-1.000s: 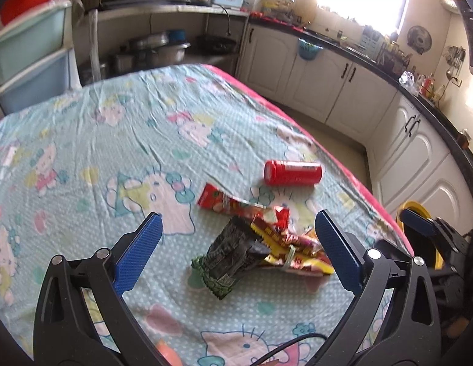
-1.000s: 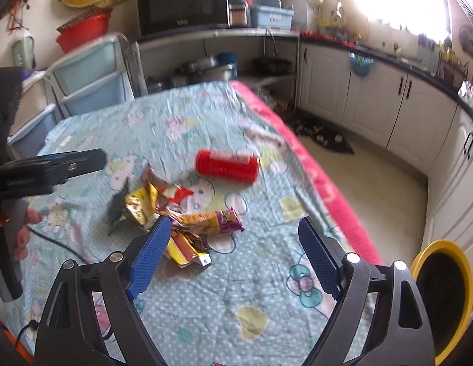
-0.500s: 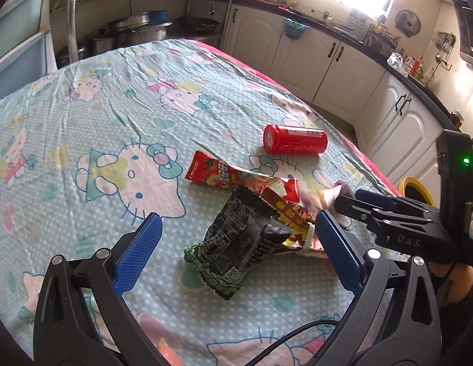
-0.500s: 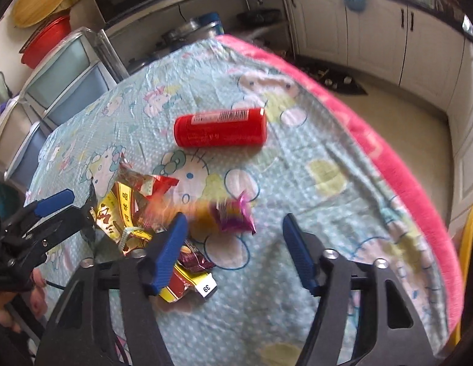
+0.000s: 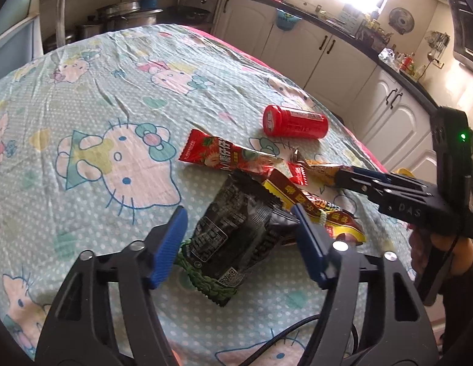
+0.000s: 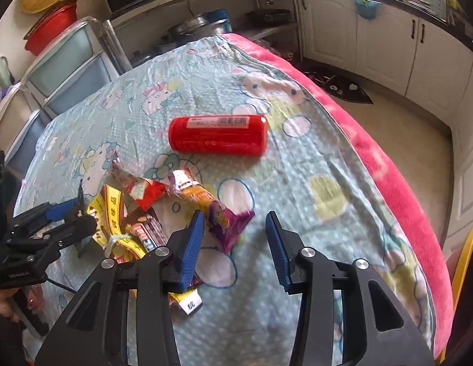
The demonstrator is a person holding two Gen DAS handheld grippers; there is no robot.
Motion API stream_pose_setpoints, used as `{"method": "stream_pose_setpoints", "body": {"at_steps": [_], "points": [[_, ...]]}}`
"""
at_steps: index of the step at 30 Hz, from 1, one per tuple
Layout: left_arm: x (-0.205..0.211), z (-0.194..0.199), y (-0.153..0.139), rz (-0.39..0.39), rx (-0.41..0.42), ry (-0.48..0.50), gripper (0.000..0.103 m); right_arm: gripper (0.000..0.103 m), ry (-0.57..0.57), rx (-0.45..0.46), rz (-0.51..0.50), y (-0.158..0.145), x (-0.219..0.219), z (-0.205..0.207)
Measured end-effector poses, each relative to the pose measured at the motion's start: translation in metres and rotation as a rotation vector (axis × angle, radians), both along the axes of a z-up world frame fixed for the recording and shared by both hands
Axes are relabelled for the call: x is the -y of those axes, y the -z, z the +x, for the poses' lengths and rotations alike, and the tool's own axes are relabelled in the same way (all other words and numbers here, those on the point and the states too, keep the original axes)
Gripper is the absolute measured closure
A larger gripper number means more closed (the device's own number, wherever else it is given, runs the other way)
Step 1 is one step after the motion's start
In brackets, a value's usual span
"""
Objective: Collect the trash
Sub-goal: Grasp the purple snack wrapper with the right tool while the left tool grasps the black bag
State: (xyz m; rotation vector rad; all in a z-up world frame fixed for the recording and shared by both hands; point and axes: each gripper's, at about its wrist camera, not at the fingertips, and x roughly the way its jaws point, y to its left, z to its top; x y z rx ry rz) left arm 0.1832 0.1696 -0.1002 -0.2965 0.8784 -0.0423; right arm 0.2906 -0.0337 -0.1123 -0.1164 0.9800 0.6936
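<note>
A pile of wrappers lies on the cartoon-print tablecloth (image 5: 84, 97). My left gripper (image 5: 239, 238) hangs low over it, jaws closing, with the black snack wrapper (image 5: 236, 225) between the blue pads; no firm press shows. A long red wrapper (image 5: 224, 155) and a yellow-brown one (image 5: 321, 210) lie just beyond. My right gripper (image 6: 233, 241) is also closing, with the purple end of an orange wrapper (image 6: 227, 222) between its pads. The right gripper (image 5: 343, 177) reaches in from the right in the left wrist view. A red can (image 6: 218, 135) lies on its side farther off.
The table's pink edge (image 6: 388, 164) runs along the right, with floor and white cabinets (image 6: 385, 45) beyond. A yellow bin rim (image 6: 465, 259) shows low right. Plastic drawers (image 6: 68, 61) and pots (image 5: 129, 9) stand behind the table. A person's hand (image 5: 462, 250) holds the right gripper.
Both grippers came down closer to the wrapper pile. The right one swung in over the orange wrapper. Both pairs of jaws have narrowed around their wrappers.
</note>
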Motion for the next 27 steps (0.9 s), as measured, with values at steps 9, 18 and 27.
{"method": "stream_pose_setpoints", "body": {"at_steps": [9,18,27], "points": [[0.003,-0.001,-0.004,0.003,0.012,0.029,0.067,0.07,-0.14,0.081,-0.105,0.005,-0.027,-0.006],[0.002,-0.008,-0.017,0.016,0.031,0.032,0.068,0.089,-0.152,0.07,-0.079,0.002,-0.026,-0.018],[0.016,-0.017,-0.048,0.033,0.098,0.049,0.07,0.089,-0.105,0.07,0.002,-0.016,0.002,-0.033]]}}
